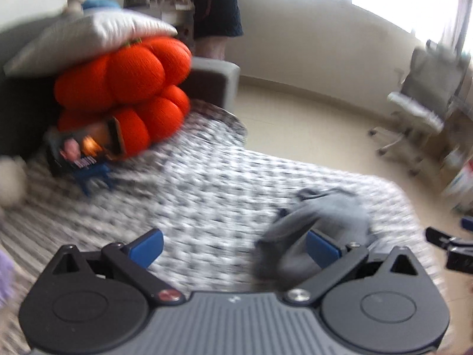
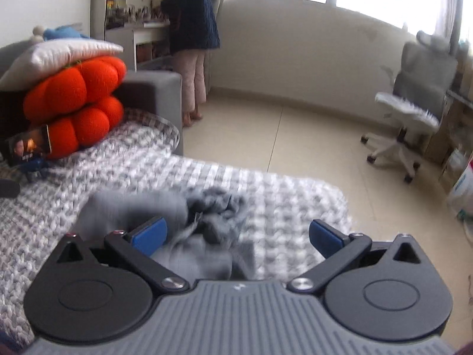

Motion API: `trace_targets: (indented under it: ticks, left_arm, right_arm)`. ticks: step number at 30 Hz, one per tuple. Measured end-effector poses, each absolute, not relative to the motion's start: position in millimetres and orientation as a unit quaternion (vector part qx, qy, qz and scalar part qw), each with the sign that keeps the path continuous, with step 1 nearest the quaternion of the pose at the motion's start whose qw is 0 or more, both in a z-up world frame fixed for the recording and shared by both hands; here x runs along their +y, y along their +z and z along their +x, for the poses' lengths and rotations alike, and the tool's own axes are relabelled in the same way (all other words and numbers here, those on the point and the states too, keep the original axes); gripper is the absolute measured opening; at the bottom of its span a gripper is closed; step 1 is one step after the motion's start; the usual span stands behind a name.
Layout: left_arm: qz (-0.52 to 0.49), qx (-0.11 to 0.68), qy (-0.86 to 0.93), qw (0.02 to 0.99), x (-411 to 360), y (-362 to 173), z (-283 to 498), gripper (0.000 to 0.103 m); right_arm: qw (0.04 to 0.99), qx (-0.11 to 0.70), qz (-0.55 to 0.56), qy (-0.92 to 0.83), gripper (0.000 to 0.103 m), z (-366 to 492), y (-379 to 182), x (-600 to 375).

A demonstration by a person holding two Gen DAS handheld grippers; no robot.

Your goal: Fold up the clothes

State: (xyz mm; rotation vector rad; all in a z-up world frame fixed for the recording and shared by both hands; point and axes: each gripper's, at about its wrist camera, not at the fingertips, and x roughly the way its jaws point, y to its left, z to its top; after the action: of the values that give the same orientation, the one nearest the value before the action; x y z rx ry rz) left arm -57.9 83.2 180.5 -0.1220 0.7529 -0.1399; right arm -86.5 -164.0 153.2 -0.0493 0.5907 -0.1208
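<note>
Left wrist view blurred by motion. Checked grey-white bed cover (image 1: 207, 183) smeared, cut off at frame edges. Office chair (image 2: 414, 109) seen by window; person (image 2: 192, 29) at shelf, head cropped. Orange cushions (image 2: 77, 103) partly hidden under white pillow (image 2: 59, 53). Grey garment (image 2: 165, 207) crumpled on cover, shape unreadable, its near part hidden behind the gripper body. Left gripper (image 1: 235, 248) spread wide, nothing held; right gripper (image 2: 238, 236) likewise.
</note>
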Motion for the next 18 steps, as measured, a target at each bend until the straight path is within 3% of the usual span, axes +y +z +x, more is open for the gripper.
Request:
trace_targets:
  ticks: [7, 15, 17, 18]
  left_arm:
    - [-0.083, 0.340, -0.091, 0.932, 47.2, 194.9, -38.7, 0.103]
    - [-0.027, 0.406, -0.142, 0.903, -5.7, 98.7, -22.8, 0.103]
    - [-0.009, 0.412, -0.151, 0.899, -10.3, 80.5, -18.0, 0.103]
    - [-0.006, 0.417, -0.156, 0.896, -11.4, 73.3, -14.7, 0.103]
  right_arm:
    - [0.964, 0.263, -0.024, -0.029, 0.103, -53.9, 165.3, -168.8]
    - [0.951, 0.308, -0.012, -0.028, 0.102, -29.4, 120.6, -187.1]
    - [0.947, 0.320, -0.010, -0.028, 0.098, -23.3, 109.4, -191.7]
    - [0.945, 0.325, -0.008, -0.028, 0.090, -20.2, 103.8, -194.0]
